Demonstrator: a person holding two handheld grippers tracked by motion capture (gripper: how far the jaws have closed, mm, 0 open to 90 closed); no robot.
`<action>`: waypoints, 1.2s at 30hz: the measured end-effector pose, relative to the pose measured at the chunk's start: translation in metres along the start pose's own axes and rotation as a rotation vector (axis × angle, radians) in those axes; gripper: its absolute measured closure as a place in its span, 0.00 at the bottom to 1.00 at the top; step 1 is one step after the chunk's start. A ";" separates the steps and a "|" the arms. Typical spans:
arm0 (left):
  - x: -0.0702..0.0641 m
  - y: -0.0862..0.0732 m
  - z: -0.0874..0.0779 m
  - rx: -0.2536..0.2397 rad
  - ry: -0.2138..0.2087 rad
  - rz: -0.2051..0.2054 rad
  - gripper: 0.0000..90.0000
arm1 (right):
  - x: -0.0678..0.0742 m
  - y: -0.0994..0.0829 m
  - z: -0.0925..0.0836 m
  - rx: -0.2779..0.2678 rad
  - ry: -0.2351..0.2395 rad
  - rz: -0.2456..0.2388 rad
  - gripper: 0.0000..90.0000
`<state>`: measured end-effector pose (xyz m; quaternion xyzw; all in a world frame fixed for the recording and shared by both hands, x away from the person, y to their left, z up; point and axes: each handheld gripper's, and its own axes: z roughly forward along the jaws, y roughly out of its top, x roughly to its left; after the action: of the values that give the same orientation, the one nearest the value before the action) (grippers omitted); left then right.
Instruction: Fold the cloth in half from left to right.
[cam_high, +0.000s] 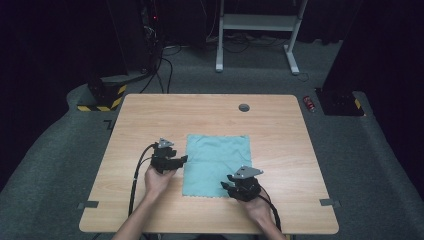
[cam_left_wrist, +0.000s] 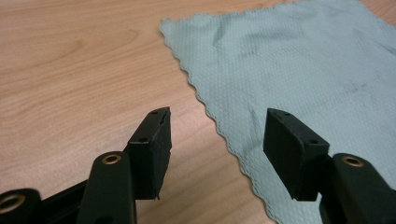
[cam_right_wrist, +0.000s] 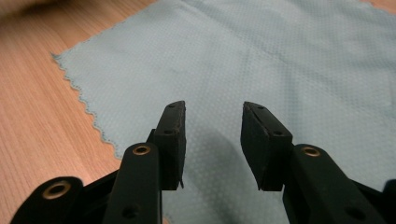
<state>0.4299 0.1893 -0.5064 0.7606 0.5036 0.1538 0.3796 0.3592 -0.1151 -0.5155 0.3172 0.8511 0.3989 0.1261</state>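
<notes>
One flat, square teal microfibre cloth with pinked edges lies spread on the light wooden surface, slightly toward its near edge and about midway between its left and right edges. Two sets of black tongs work at it, one per hand. The left tongs hover at the cloth's left edge; in the left gripper view the jaws stand wide apart and straddle that zigzag edge, one pad over bare wood, the other over fabric, with nothing gripped. The right tongs sit over the cloth's near right corner; in the right gripper view the jaws are parted to a moderate gap above the fabric, holding nothing. Both forearms enter from the surface's near edge. The left hand points its tongs rightward toward the cloth, and the right hand angles its tongs leftward over it.
</notes>
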 end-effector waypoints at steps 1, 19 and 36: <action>0.000 0.002 0.000 -0.027 -0.004 -0.022 0.47 | 0.002 0.003 0.001 -0.002 0.005 -0.008 0.67; 0.002 0.037 0.017 0.025 0.040 0.013 0.45 | 0.020 0.025 0.013 -0.022 0.069 -0.040 0.69; 0.016 0.059 0.044 0.055 0.091 0.012 0.45 | 0.052 0.047 0.039 -0.006 0.141 -0.118 0.73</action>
<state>0.5025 0.1726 -0.4944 0.7662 0.5196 0.1766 0.3343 0.3585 -0.0355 -0.5030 0.2371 0.8740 0.4145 0.0901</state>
